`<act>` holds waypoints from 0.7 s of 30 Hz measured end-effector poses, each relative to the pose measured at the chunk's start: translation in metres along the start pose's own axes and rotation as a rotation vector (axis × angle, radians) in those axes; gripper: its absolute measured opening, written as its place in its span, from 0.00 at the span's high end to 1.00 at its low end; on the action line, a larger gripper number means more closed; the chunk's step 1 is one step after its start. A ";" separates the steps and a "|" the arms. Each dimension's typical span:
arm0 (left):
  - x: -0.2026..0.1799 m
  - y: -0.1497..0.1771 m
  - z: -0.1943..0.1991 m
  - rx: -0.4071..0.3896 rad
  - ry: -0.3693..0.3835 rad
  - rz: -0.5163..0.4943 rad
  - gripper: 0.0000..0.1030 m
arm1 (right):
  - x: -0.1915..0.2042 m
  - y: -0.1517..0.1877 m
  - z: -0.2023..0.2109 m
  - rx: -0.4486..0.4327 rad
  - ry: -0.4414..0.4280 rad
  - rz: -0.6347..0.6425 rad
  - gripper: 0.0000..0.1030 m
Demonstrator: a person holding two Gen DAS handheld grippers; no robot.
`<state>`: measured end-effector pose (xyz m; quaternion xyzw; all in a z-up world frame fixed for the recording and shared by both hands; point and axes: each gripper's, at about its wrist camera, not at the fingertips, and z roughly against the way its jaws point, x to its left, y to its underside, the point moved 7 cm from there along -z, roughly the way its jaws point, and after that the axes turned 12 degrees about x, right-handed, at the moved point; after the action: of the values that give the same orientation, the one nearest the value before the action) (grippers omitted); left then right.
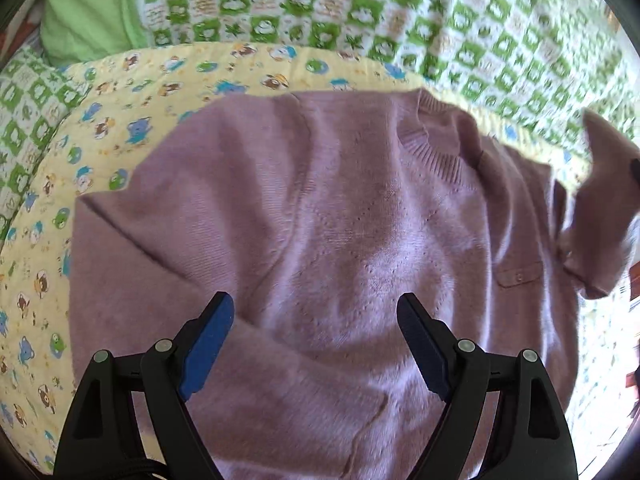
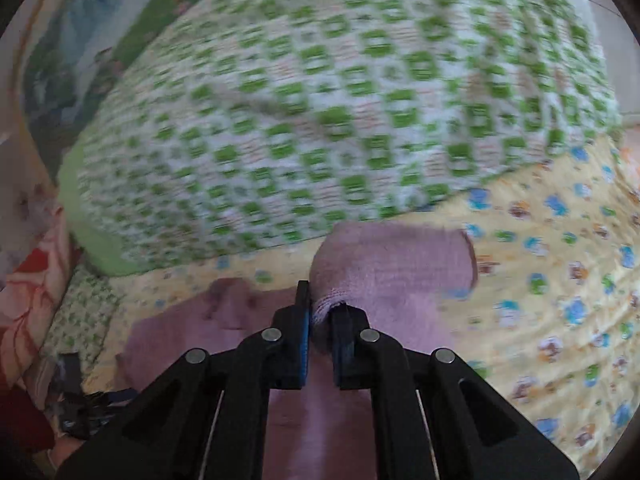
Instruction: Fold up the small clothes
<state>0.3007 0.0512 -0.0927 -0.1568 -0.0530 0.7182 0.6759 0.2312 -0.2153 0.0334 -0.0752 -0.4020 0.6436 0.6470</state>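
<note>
A small mauve knitted sweater (image 1: 320, 220) lies face up on a yellow cartoon-print quilt (image 1: 52, 208), collar at the far side. Its left sleeve is folded across the lower body. My left gripper (image 1: 316, 320) is open and empty, hovering over the lower middle of the sweater. My right gripper (image 2: 320, 312) is shut on the sweater's right sleeve (image 2: 392, 260) and holds the cuff lifted above the quilt (image 2: 560, 280). That raised sleeve also shows at the right edge of the left wrist view (image 1: 600, 208).
A green-and-white checked blanket (image 1: 440, 20) is bunched behind the quilt and fills the upper part of the right wrist view (image 2: 340, 100). A plain green cloth (image 1: 88, 8) lies at the far left. Floral bedding (image 2: 32, 280) lies to the left.
</note>
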 end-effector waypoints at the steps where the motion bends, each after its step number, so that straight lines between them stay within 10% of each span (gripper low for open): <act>1: 0.004 0.002 0.002 0.003 0.017 0.007 0.18 | 0.034 0.012 -0.019 0.049 -0.046 0.070 0.87; 5: 0.012 0.007 -0.002 0.050 0.063 0.034 0.18 | 0.096 0.077 -0.087 0.300 -0.023 0.187 0.47; 16: -0.021 -0.008 -0.057 0.223 0.181 0.032 0.18 | 0.015 0.119 -0.064 0.358 0.033 -0.034 0.47; 21: -0.048 -0.017 -0.081 0.269 0.176 -0.008 0.38 | -0.014 0.110 -0.046 0.295 0.082 -0.116 0.47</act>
<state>0.3424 -0.0062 -0.1567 -0.1271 0.1027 0.6996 0.6956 0.1765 -0.1905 -0.0705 0.0178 -0.2803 0.6534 0.7030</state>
